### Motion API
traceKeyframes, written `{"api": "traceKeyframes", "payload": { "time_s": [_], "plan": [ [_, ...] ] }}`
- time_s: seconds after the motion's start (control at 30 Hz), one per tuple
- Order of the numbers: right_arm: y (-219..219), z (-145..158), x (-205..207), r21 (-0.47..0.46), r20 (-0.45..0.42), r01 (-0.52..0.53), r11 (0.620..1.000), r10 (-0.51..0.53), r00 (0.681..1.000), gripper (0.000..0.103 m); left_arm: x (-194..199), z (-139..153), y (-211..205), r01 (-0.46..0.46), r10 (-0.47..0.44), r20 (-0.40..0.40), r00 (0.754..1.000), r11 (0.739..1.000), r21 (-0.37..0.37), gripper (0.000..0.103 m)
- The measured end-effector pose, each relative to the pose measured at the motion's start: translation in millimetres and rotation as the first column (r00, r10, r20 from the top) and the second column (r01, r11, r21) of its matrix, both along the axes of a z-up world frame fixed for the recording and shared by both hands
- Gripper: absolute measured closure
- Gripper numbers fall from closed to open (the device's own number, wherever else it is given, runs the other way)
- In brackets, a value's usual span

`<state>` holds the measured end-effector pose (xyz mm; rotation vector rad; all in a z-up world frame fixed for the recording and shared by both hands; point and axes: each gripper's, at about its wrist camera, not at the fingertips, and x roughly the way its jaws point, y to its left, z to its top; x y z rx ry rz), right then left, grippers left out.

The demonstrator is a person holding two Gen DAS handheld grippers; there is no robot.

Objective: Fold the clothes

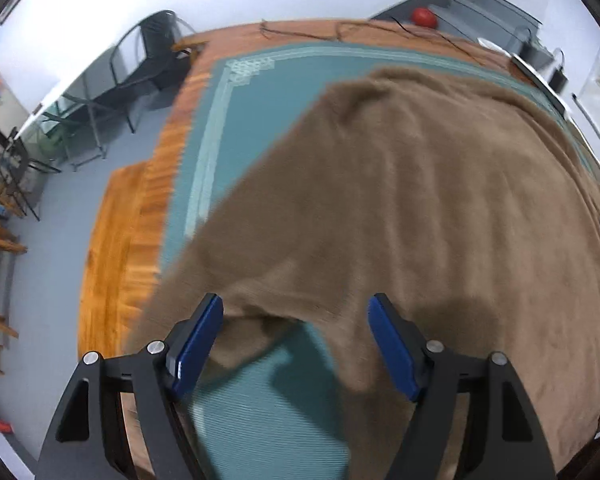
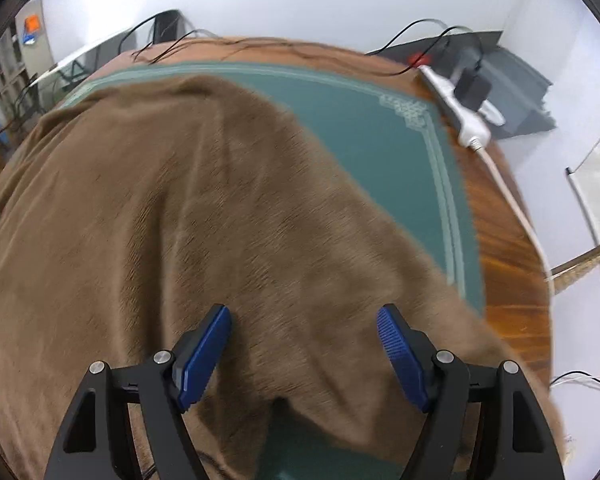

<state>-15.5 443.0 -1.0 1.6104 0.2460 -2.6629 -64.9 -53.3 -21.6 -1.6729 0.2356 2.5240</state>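
A brown fleece garment [image 1: 412, 200] lies spread over a teal mat [image 1: 256, 104] on a wooden table [image 1: 116, 248]. My left gripper [image 1: 296, 312] is open above the garment's near left edge, where the hem curls up and teal mat shows beneath. Its blue pads [image 1: 198, 340] hold nothing. In the right wrist view the same garment [image 2: 180, 200] covers most of the mat [image 2: 380, 152]. My right gripper [image 2: 304, 322] is open above the garment's near right part, with nothing between its blue pads [image 2: 404, 354]. Both views are motion-blurred.
A white power strip [image 2: 464, 108] with a black adapter and cables lies on the table's far right edge. A red ball [image 1: 424, 18] sits beyond the table. A black chair [image 1: 148, 60] and glass desk stand at the left. The table's left edge is near.
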Motion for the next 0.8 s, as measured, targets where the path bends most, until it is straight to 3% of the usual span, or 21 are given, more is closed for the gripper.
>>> {"api": "traceKeyframes", "payload": {
  "time_s": [0.23,0.33,0.43,0.6,0.8],
  "plan": [
    [15,-18,5,0.017,0.09,0.034,0.999,-0.036,0.995,0.025,-5,-44,0,-0.043,0.042,0.071,0.997,0.999,0.011,0.022],
    [37,-19,3,0.04,0.085,0.098,0.994,-0.101,0.991,0.014,-9,-45,-11,-0.062,0.06,0.071,0.996,0.998,0.026,0.022],
    [49,-20,1,0.071,0.071,0.126,0.99,-0.13,0.989,0.002,-12,-45,-10,-0.036,0.037,0.052,0.998,0.999,-0.029,0.022],
    [46,-16,-2,0.135,0.061,0.138,0.981,-0.147,0.987,0.002,-12,-45,-11,-0.045,0.047,0.051,0.998,0.998,-0.033,0.022],
    [33,19,31,0.02,0.029,0.137,0.99,-0.138,0.99,0.002,12,-29,-10,-0.08,0.08,0.069,0.994,0.997,-0.007,0.022]
  ]
}}
